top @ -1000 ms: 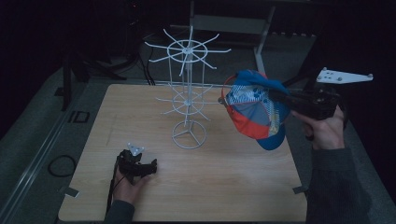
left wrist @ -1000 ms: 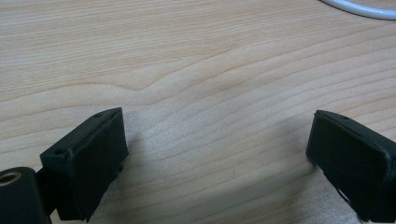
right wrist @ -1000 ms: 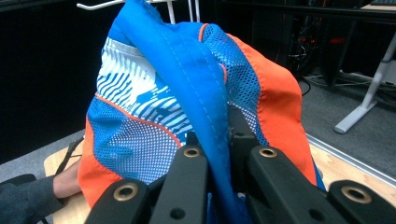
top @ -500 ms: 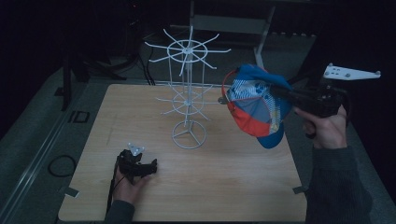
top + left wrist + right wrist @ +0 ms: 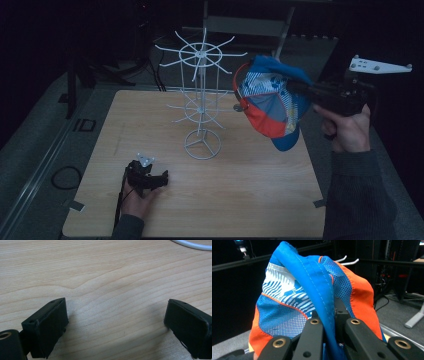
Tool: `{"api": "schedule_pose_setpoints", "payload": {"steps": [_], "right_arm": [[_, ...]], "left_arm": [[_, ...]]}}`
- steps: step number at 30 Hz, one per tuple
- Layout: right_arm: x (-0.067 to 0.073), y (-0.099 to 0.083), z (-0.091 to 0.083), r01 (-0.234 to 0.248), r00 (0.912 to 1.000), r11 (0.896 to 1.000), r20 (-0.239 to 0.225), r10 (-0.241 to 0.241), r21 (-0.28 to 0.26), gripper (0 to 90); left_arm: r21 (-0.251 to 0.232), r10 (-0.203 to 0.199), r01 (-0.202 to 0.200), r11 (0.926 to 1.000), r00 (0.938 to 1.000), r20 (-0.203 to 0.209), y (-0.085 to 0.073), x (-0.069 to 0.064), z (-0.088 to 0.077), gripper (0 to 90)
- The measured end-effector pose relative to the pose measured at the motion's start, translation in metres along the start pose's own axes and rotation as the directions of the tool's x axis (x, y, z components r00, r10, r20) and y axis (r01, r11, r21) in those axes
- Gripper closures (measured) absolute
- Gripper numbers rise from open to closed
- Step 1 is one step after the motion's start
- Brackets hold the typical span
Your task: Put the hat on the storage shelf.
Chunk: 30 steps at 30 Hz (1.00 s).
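Up in the air on the right side of the bench (image 5: 260, 195), the right tool (image 5: 292, 86) holds a cap (image 5: 270, 102). Its jaws are squeezed shut on the blue edge of the cap (image 5: 317, 290), and the rest of the cap hangs down from them. The cap is blue, orange and white, with some net cloth in it.

A white wire rack (image 5: 201, 100) stands in the middle of the bench. It has thin arms that stick out all around, high and low. None of the arms I can see has anything on it. The cap is just beside the rack, near its top ring of arms, but it does not hang on any arm yet.

So the job looks about half done. The cap is picked up and carried close. What is left, I think, is to slip it over one wire arm and let go.

The left tool (image 5: 150, 179) rests low on the bench, well apart from the rack. Its jaws stand wide open with nothing between them, just bare wood.
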State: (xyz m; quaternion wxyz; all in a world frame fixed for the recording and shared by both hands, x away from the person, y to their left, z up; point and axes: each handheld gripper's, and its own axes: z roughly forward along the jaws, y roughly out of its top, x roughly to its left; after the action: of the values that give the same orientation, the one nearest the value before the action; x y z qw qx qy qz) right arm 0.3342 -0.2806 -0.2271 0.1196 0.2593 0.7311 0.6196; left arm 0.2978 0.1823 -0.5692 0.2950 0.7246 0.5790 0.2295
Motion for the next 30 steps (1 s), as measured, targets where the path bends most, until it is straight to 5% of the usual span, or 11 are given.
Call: {"api": "schedule_pose_setpoints", "payload": {"steps": [8, 30], "right_arm": [[0.000, 0.006, 0.011, -0.009, 0.9998, 0.999, -0.018, 0.008, -0.038, 88.4], [-0.011, -0.028, 0.060, -0.078, 0.9955, 0.997, -0.054, 0.078, -0.009, 88.2]], "left_arm": [[-0.001, -0.001, 0.001, 1.0000, 1.0000, 0.000, 0.000, 0.000, 0.000, 5.4], [-0.001, -0.001, 0.001, 1.0000, 1.0000, 0.000, 0.000, 0.000, 0.000, 5.4]]}}
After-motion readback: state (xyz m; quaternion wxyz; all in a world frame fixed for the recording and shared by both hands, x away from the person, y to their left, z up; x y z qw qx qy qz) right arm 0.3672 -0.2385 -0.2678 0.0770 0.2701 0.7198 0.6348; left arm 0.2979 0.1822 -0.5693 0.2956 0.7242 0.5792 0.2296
